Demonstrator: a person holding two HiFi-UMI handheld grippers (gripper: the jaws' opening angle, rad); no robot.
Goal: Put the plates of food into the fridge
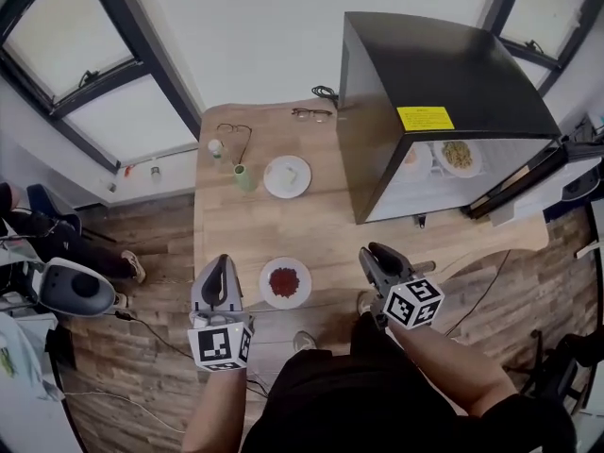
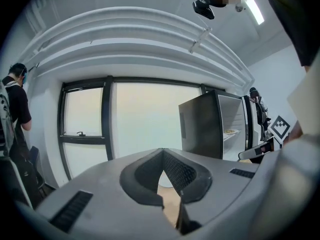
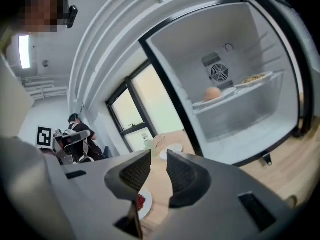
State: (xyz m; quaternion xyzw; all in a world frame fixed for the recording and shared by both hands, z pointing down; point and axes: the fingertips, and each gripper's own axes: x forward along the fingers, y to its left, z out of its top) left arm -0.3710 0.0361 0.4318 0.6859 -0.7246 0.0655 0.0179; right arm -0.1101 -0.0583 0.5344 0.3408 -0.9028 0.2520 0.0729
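Observation:
A white plate of red food (image 1: 285, 282) lies near the table's front edge, between my two grippers. A second white plate with pale food (image 1: 287, 176) sits farther back. The black fridge (image 1: 444, 74) stands open at the right, with a plate of noodles (image 1: 458, 156) and another dish (image 1: 412, 159) on its shelf. My left gripper (image 1: 219, 264) is left of the red plate, its jaws meeting at the tips (image 2: 162, 153), empty. My right gripper (image 1: 371, 253) is right of that plate, open with nothing between its jaws (image 3: 159, 158). In the right gripper view the red plate (image 3: 144, 202) shows low between the jaws.
Two pairs of glasses (image 1: 233, 135) (image 1: 311, 114), a small bottle (image 1: 216, 147) and a green cup (image 1: 244, 177) lie at the table's back left. The fridge door (image 1: 528, 182) swings out to the right. A person (image 3: 75, 129) sits by the windows.

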